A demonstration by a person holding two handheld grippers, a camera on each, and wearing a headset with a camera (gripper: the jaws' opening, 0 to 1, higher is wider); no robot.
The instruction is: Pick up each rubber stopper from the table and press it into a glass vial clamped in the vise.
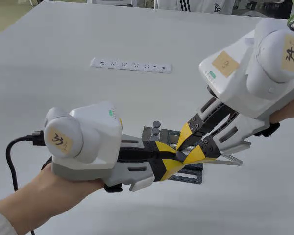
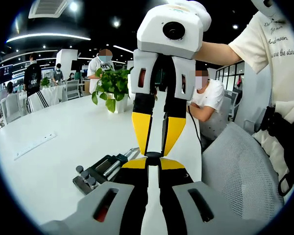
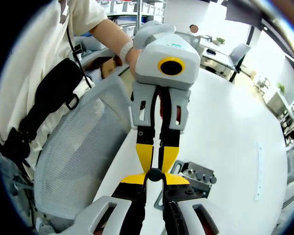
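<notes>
I am in the middle of a transfer above the vise (image 1: 148, 133). My left gripper (image 2: 154, 162) and my right gripper (image 3: 155, 179) meet tip to tip, and the rubber stopper (image 3: 155, 174), a small dark round lump, sits in the air between them and off the table (image 1: 63, 58). Both pairs of fingers are drawn in narrow and look pinched on it, though I cannot tell which pair carries the real grip. I judge this to be a re-grip, turning the stopper so that one gripper holds it square for pressing. Next, one gripper has to let go cleanly without flicking the stopper away. The other then brings it down over an open vial mouth, plug end down, and pushes straight in. The vise lies just under the crossed tips. Two small grey round tops (image 1: 157, 125) stand side by side above its jaws in the head view. They may be vials already plugged, but the glass is too small to make out, and I cannot see whether an open vial is waiting.
</notes>
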